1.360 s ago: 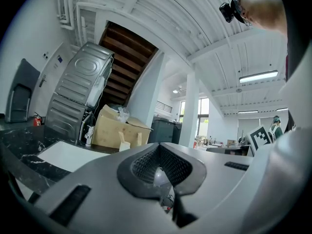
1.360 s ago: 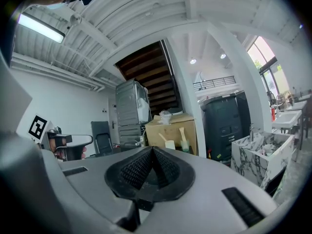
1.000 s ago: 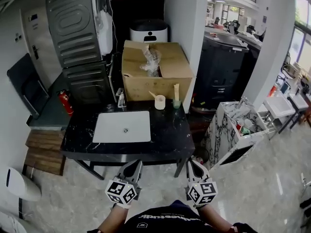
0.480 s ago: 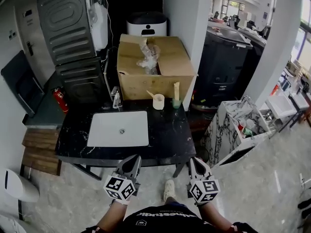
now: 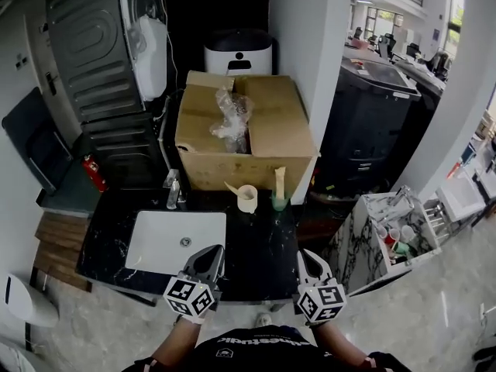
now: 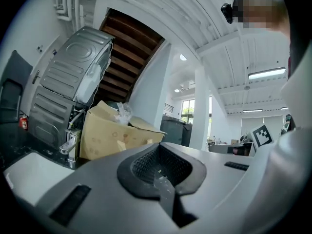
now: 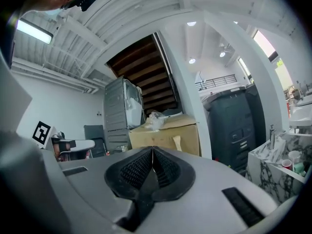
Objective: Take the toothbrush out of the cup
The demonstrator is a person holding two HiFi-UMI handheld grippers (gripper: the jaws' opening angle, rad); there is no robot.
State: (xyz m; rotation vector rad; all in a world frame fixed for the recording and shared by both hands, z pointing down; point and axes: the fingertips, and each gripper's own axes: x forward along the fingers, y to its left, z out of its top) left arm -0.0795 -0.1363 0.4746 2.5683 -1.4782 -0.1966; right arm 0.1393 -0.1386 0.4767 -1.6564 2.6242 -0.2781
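while your left gripper (image 5: 209, 249) and right gripper (image 5: 307, 256) sit fully closed on nothing, expect the toothbrush (image 5: 232, 187) to be light, stiff and slick; pinch its handle above the cup (image 5: 247, 200).

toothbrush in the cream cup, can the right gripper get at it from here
Probably yes: only bare black countertop lies between the right gripper and the cream cup, and the toothbrush sticks out free. The gripper must open first.
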